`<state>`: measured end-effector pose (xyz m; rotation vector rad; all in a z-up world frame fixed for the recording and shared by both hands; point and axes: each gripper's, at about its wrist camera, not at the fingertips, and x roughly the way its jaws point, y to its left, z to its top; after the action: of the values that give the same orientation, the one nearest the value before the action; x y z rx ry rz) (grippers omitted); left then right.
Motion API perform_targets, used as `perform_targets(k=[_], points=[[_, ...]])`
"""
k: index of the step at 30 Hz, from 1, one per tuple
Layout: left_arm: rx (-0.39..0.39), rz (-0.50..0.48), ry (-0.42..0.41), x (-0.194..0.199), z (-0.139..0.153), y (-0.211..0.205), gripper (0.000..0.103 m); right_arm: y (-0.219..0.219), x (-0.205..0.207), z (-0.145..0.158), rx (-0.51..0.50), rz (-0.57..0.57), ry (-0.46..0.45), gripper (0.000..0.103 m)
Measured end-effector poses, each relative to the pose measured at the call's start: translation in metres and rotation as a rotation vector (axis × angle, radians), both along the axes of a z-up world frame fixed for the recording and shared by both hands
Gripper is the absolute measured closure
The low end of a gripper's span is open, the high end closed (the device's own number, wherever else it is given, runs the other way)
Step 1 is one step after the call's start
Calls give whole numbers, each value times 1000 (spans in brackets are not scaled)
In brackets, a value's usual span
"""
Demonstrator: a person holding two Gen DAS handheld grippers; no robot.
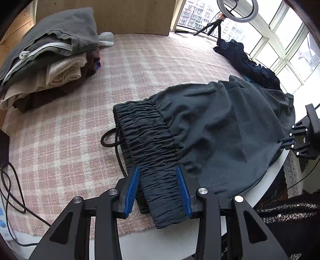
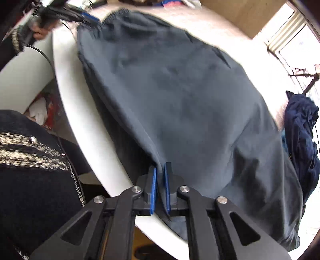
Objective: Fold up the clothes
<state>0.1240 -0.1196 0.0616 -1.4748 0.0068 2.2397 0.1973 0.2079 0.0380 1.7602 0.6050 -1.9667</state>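
Home, most likely a bedroom or living room by a window. Pink-and-white checked cloth (image 1: 84, 124) covers a white round-edged table (image 1: 266, 180). Stack of folded clothes (image 1: 46, 66) at one side: grey, cream, brown knits. Loose heap of dark blue garments (image 1: 248, 62) near the window (image 1: 284, 46). Apartment blocks (image 1: 198, 14) visible outside. Ring light (image 1: 238, 10) on a small tripod by the sill. Wooden panel (image 1: 124, 16) behind the table. Cables (image 1: 10, 190) trail at the table edge.
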Motion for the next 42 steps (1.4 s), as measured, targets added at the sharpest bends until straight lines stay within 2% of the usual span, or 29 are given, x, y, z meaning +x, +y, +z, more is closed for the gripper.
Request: perform_targets(k=[2, 6, 8, 9, 13, 15, 16, 19, 22, 23, 24, 27, 32, 38, 41, 42], points=[[40, 44, 14, 0, 10, -15, 66, 4, 1, 11, -62, -9, -10, 91], [99, 83, 9, -13, 9, -25, 56, 12, -11, 59, -216, -42, 79, 64], [81, 66, 6, -20, 1, -17, 48, 12, -17, 74, -269, -75, 116, 62], [72, 57, 4, -24, -2, -13, 47, 8, -17, 75, -279, -86, 134, 62], [35, 23, -3, -40, -18, 3, 47, -11, -30, 58, -286, -159, 158, 62], [16, 6, -7, -48, -26, 11, 34, -24, -38, 43, -323, -197, 134, 62], [7, -3, -8, -52, -30, 15, 30, -30, -40, 37, -333, -206, 125, 62], [-24, -28, -3, -61, -40, 27, 28, -47, -34, 25, -333, -188, 119, 62], [-77, -54, 62, -53, -42, 36, 26, -63, -29, 16, -322, -155, 116, 62], [-94, -62, 84, -51, -42, 39, 30, -65, -29, 14, -321, -157, 114, 62], [-99, -66, 99, -48, -42, 41, 40, -65, -30, 12, -321, -164, 112, 62], [-44, -37, 107, -43, -38, 38, 53, -66, -31, 8, -321, -184, 107, 62], [-44, -31, 197, -29, -20, 43, 57, -63, -40, -4, -291, -229, 85, 62], [-38, 45, 218, -26, -8, 31, 60, -72, -44, -16, -261, -235, 68, 62], [-50, 78, 233, -25, 6, 17, 80, -82, -46, -15, -263, -231, 60, 62], [-53, 92, 233, -25, 9, 8, 83, -88, -46, -13, -268, -221, 63, 62]])
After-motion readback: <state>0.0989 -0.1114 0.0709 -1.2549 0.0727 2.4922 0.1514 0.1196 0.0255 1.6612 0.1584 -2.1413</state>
